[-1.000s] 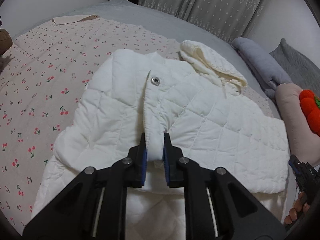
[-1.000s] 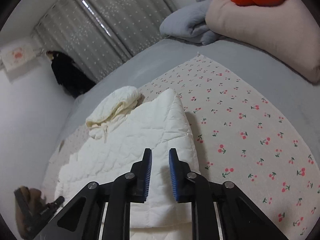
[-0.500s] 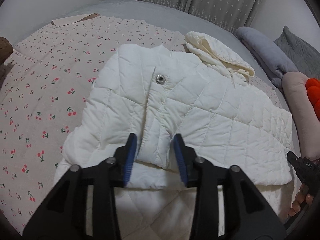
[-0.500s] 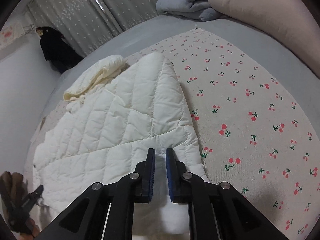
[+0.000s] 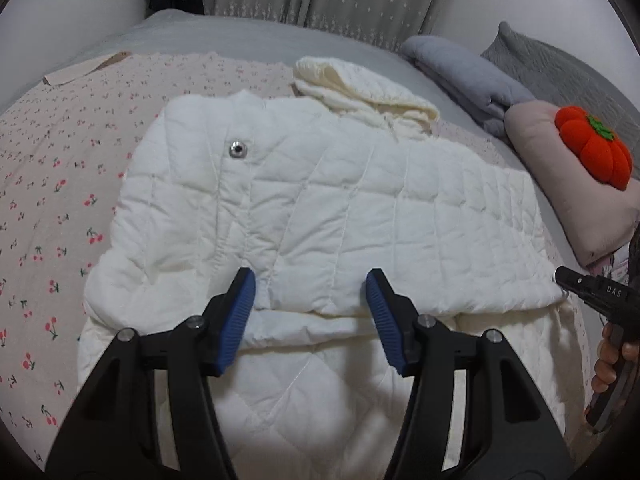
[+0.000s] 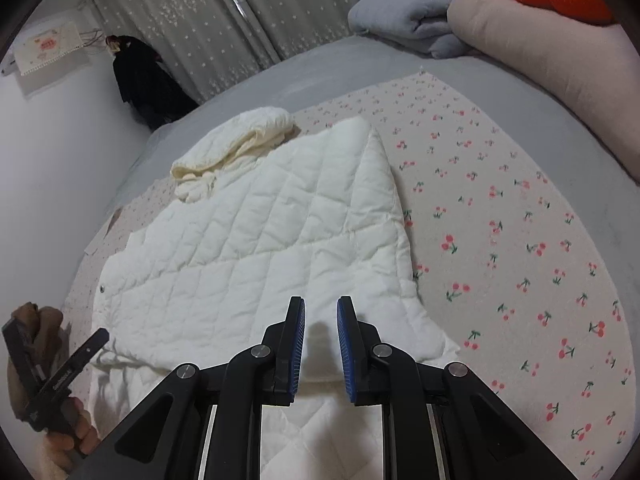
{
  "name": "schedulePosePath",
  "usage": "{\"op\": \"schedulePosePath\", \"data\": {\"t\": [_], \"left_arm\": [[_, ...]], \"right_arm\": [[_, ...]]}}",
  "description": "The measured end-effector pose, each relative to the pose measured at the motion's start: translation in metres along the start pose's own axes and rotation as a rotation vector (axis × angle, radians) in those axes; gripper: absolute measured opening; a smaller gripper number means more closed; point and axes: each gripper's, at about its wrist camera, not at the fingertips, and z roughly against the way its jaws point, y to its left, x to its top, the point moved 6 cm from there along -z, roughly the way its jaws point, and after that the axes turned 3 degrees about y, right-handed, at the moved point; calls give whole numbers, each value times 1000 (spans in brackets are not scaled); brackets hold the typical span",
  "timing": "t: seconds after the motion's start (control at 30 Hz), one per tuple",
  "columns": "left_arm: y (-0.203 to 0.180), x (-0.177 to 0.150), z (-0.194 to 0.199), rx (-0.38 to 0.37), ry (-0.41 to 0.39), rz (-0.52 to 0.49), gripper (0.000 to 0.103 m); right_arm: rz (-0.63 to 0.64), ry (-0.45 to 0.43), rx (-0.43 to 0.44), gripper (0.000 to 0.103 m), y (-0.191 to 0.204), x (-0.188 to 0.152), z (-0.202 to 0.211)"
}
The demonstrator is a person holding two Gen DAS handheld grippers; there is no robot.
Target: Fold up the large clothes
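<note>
White jacket [image 5: 320, 208] lies folded; my left hand-held gripper [image 5: 310, 312] and right hand-held gripper [image 6: 320, 344] are both opening, released; right one reads "DAS".

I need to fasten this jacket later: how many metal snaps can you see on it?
1: a silver snap on the white jacket's front placket, near the collar. Others may be hidden under the fold.

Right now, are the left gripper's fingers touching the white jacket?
Cannot tell. In the left wrist view the left gripper is opening, its fingers astride the white jacket hem.
</note>
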Motion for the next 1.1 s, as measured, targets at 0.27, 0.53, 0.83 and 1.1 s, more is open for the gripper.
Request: {"op": "schedulePosePath", "data": {"t": [0.27,0.53,0.83,1.1], "left_arm": [[-13,8,86,70,-22,-78,74],[-52,97,90,97,-104,-262,79],[-27,108,-57,113,-55,-258,79],[-3,85,-86,-22,-54,-176,81]], "right_arm": [[34,-117,-31,18,-11,8,67],[1,-119,28,18,3,81,52],[-10,-68,-22,17,-4,119,-50],[-124,-6,0,5,-60,102,-107]]}}
